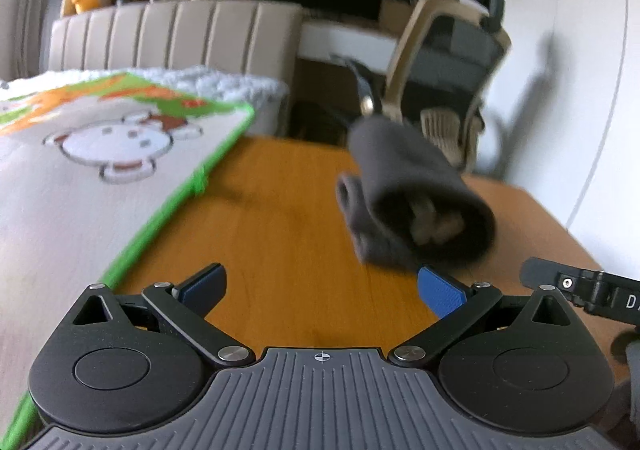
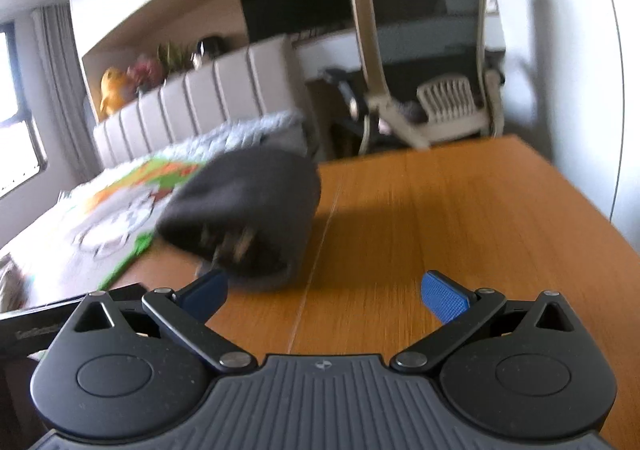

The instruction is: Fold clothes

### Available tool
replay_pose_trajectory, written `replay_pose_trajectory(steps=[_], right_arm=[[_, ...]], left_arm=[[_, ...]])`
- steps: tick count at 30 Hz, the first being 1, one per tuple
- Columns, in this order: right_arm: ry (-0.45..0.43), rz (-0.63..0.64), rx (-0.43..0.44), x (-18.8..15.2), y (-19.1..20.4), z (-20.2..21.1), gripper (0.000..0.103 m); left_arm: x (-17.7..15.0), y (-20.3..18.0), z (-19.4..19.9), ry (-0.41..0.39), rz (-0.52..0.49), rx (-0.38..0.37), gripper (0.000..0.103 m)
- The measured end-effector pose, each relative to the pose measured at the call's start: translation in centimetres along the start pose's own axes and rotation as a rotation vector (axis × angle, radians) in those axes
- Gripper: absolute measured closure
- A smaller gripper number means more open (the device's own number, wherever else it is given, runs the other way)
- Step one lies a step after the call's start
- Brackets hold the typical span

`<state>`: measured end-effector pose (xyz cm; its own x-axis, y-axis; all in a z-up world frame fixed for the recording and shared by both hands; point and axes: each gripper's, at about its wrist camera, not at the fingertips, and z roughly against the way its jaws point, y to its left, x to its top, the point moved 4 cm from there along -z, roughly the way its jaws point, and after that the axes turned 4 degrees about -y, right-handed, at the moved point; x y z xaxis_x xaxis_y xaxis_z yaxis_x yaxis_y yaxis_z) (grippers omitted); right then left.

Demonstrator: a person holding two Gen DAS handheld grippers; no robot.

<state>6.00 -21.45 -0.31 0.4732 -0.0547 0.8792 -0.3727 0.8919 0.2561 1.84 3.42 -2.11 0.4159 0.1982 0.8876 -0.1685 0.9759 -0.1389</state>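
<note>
Left wrist: rolled grey cloth (image 1: 416,206) on wood table (image 1: 280,210).

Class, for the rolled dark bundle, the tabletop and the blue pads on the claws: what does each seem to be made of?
Rolled dark bundle: soft matte knit fabric, probably; it slumps and folds.
Tabletop: wood or wood-look laminate, smooth; grain lines and a seam show.
Blue pads: likely rubber or plastic, dotted texture.
</note>
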Motion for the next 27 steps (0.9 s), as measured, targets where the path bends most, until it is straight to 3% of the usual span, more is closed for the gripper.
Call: replay_pose_trajectory(steps=[5,9,15,27], right_arm=[[0.027,0.039,-0.021,-1.6,0.5,3.2,0.0],[0.072,0.062,-0.042,-2.1,0.8,3.3,0.0],[0.132,0.061,-0.06,-2.3,0.6,2.4,0.0],[0.139,0.046,-0.057,-2.2,0.3,2.0,0.0]], left_arm=[[-1.6,-2.1,2.3,0.014,-0.113,0.045,0.0],[-2.1,-3.3,1.9,0.059,-0.191,0.051,0.0],[-2.3,-2.6,1.1,0.102,-0.155,0.059,0.0],[-2.2,-2.1,1.1,0.114,-0.117,0.063,0.0]])
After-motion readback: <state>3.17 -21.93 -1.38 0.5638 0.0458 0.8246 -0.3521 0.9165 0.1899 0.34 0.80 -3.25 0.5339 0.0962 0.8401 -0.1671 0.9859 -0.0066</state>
